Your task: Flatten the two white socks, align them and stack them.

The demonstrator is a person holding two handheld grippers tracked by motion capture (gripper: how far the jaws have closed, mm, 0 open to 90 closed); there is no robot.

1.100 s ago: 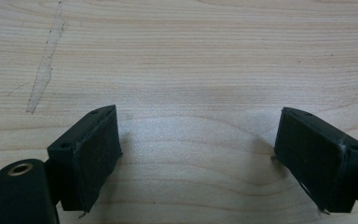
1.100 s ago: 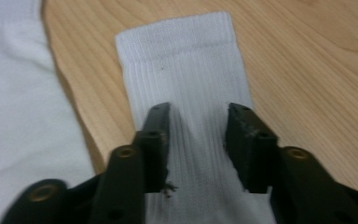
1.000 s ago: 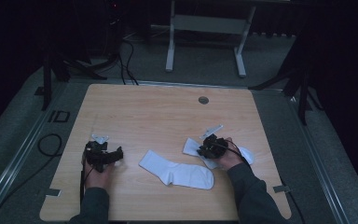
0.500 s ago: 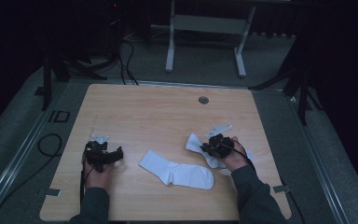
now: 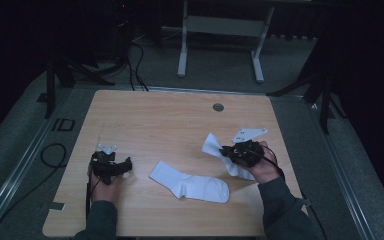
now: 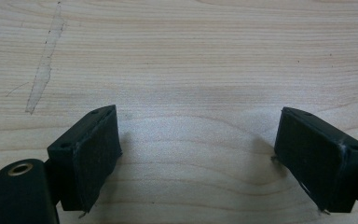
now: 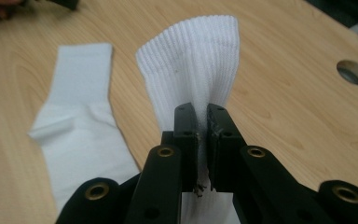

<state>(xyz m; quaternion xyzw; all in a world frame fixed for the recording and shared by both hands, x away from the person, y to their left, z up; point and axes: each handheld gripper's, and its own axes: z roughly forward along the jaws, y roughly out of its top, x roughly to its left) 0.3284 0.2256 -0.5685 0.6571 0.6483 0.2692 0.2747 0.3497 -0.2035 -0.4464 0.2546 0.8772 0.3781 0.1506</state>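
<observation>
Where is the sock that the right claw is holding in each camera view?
High view: held sock right of centre, at right claw.
Left gripper view: bare wood between its open jaws.
Right gripper view: centre, ribbed cuff rising from shut jaws.
Shared landmark: flat sock.

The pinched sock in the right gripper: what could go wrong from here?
1. The right gripper pinches only a narrow fold of the ribbed sock, so the fabric might slip out as it is lifted.
2. Part of this sock hangs below the hand toward the flat sock and could drag it out of place.
3. The left gripper rests open over bare table, so nothing supports the sock's loose end.
</observation>
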